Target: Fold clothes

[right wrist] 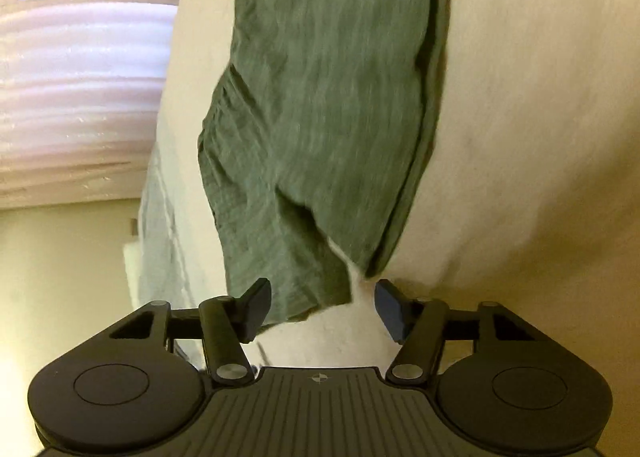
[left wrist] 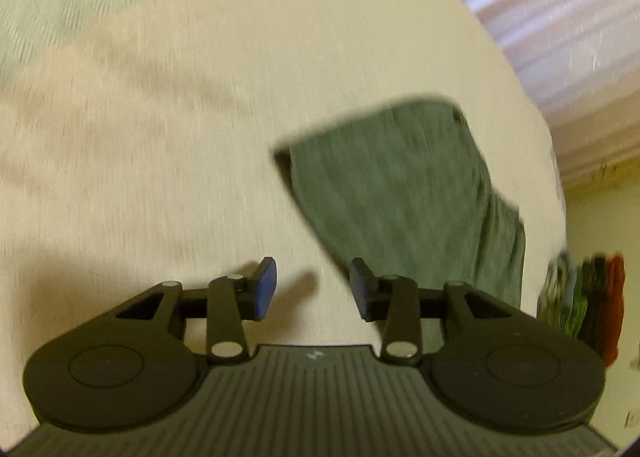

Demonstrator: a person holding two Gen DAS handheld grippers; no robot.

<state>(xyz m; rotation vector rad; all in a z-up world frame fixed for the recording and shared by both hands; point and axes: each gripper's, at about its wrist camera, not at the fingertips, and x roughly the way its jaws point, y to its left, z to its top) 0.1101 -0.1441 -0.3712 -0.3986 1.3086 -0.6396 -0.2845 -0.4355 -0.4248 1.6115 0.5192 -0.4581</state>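
Right tongs nearest the green garment's near corner; left tongs off to its left, over bare sheet.

Green crinkled garment (right wrist: 320,117), already folded into a long slab, lies on the cream bed sheet (left wrist: 180,137) near the bed's right edge, long axis running near to far from the right tongs (right wrist: 323,307). These are released, jaws spread, nothing between them; the garment's near hem sits just ahead of the gap, its loose flap toward the left finger. Left tongs (left wrist: 313,289) also released and empty; from them the garment (left wrist: 404,193) lies ahead and right, its near edge behind the right finger. Judgement: right hand better placed for the next fold. Both views motion-blurred.
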